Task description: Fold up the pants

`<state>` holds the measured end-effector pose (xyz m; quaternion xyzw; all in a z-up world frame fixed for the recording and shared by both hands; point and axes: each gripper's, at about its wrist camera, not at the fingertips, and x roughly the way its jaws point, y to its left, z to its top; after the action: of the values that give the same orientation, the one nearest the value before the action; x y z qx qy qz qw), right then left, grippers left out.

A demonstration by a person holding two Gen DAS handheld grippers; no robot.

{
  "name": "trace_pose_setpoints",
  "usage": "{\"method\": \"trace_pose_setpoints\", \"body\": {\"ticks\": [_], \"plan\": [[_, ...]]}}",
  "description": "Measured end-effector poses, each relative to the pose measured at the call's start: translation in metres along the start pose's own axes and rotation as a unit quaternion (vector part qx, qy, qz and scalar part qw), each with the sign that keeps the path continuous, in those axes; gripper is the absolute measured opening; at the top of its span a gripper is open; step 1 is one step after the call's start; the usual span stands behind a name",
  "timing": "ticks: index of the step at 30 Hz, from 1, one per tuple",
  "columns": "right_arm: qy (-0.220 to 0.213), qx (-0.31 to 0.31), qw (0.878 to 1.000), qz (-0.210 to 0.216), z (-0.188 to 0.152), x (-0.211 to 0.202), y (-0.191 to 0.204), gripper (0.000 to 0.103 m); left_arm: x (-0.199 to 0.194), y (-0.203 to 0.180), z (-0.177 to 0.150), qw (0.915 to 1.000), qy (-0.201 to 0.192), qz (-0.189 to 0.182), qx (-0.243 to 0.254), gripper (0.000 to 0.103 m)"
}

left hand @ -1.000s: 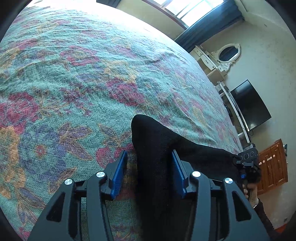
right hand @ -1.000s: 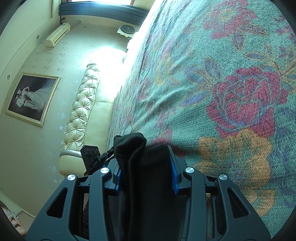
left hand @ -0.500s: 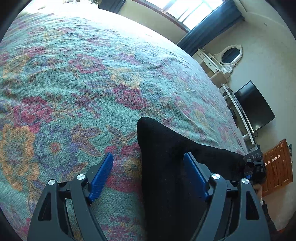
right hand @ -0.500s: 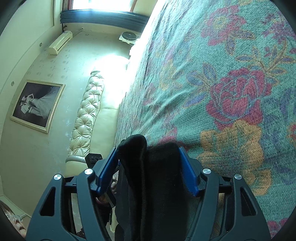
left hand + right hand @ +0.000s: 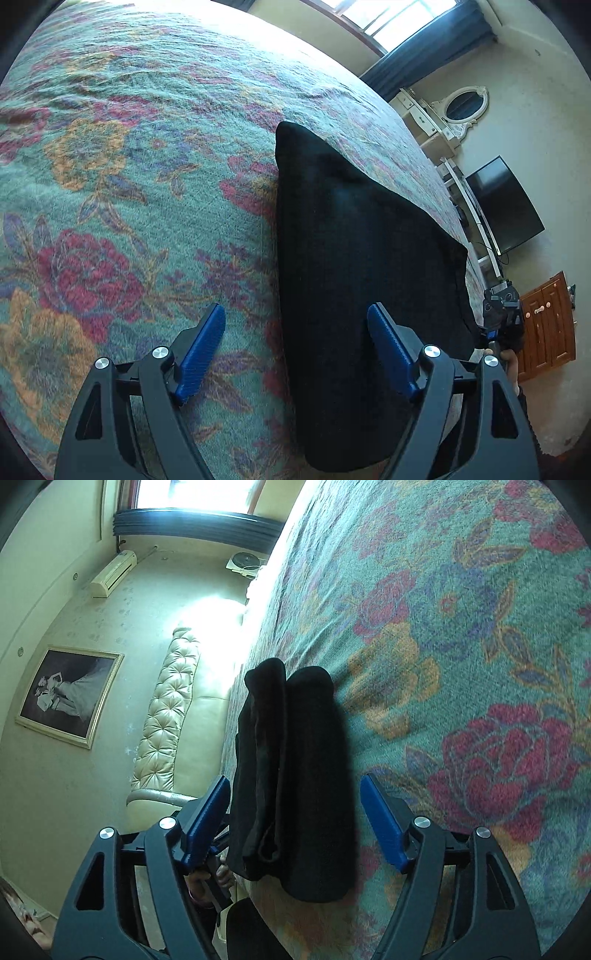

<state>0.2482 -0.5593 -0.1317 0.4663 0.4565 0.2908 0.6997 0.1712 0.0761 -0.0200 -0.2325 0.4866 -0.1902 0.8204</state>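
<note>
The left gripper (image 5: 295, 347) tilts steeply downward, its blue pads (image 5: 201, 349) spread wide and touching nothing; the right gripper (image 5: 293, 818) points more shallowly, its jaws parted too and having just been opening, with dark cloth between them but clear of both pads; a hand (image 5: 207, 880) grips the left tool's handle, seen from the right wrist.

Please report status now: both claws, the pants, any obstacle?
Left claw open, right claw open, both just widened. Black pants folded on the bedspread, released. No obstacle seen.
</note>
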Motion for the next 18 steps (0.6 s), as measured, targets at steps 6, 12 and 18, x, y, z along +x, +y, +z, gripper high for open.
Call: {"method": "trace_pose_setpoints", "body": {"ticks": [6,12,18], "plan": [[0.006,0.008,1.000,0.006,-0.031,-0.004,0.003,0.074,-0.015,0.008,-0.020,0.9990,-0.011,-0.013,-0.040,0.078],[0.007,0.003,1.000,0.002,-0.048,0.004,0.009,0.075,-0.015,0.007,-0.032,0.9978,-0.008,-0.031,-0.058,0.082],[0.009,-0.007,1.000,-0.006,-0.053,0.018,0.020,0.086,-0.006,-0.007,-0.034,0.9983,-0.006,-0.034,-0.048,0.083]]}}
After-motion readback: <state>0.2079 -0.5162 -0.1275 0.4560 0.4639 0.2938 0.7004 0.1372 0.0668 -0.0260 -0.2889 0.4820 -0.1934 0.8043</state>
